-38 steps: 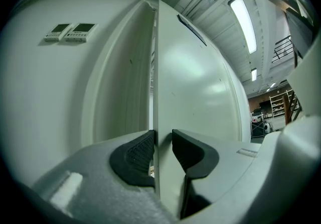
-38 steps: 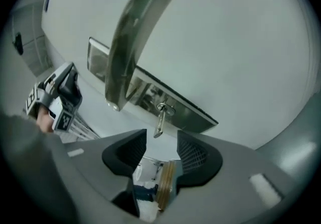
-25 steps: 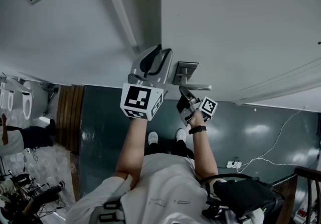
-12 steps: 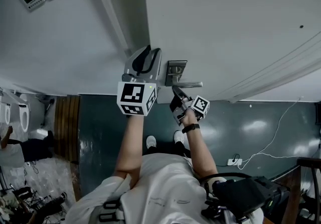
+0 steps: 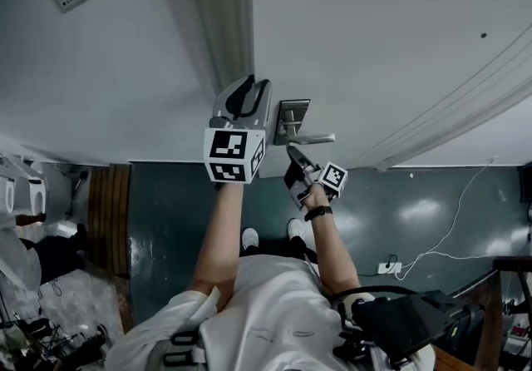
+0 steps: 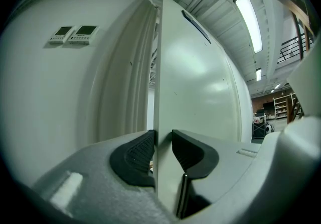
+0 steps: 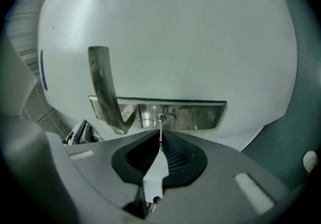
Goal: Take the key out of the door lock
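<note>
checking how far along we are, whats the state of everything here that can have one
door, ajar, gap at the frame
key, still in the lock
lock, key inside
door handle, untouched
left gripper, fingers shut on the door's edge
right gripper, fingers shut on the key

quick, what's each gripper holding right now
left gripper: shut on the door, clamping its edge
right gripper: shut on the key, which is in the door lock
</note>
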Available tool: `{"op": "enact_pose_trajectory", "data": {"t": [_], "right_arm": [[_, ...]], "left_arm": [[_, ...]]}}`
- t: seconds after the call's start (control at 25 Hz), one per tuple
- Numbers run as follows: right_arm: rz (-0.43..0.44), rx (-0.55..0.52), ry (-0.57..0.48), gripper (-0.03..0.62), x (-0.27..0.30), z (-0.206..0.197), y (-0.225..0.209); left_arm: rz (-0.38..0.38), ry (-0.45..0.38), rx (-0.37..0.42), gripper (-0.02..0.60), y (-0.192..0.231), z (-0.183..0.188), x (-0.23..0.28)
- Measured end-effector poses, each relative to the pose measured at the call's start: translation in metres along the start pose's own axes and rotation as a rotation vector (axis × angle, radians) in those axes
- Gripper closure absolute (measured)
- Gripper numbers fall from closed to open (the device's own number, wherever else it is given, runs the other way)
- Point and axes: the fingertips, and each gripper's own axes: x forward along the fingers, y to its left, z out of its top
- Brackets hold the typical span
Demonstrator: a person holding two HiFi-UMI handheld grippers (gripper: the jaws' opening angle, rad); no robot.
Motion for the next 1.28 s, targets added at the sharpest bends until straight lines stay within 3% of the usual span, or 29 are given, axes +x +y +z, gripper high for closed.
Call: {"op": "enact_pose_trajectory", "data": {"t": [0.16,0.32,0.4,0.52,0.8,1.04,1.28], "right_arm": [[-0.013,-0.054,0.039,0.566,-0.041,-0.019,-0.009],[-0.049,-0.053,-0.015,0.566,-0.084,-0.025,-0.018],[-0.066,-0.111,-0.027,0.566,-0.099,-0.024,-0.007],[-0.066,-0.261,-0.022,0.566,-0.113,-0.022,0.03],[0.006,-0.677,-0.063,0.565,-0.131,0.0,0.154],[0.159,-0.944,-0.054,0.565,-0.165,-0.013,0.246],[0.073,-1.191,-0.06,0.565,-0.238,-0.005,0.274]], "left_arm": [[-0.007,-0.01,-0.012,0.471,0.001,0.001,0.0],[-0.025,-0.029,-0.026,0.48,0.003,0.0,0.004],[-0.029,-0.031,-0.033,0.507,0.006,-0.001,0.001],[-0.009,-0.029,-0.044,0.581,0.012,-0.007,-0.008],[-0.051,0.063,-0.066,0.581,-0.034,-0.054,-0.052],[-0.052,-0.015,-0.071,0.581,-0.099,-0.03,-0.098],[0.028,-0.061,-0.056,0.581,-0.188,-0.021,-0.138]]}}
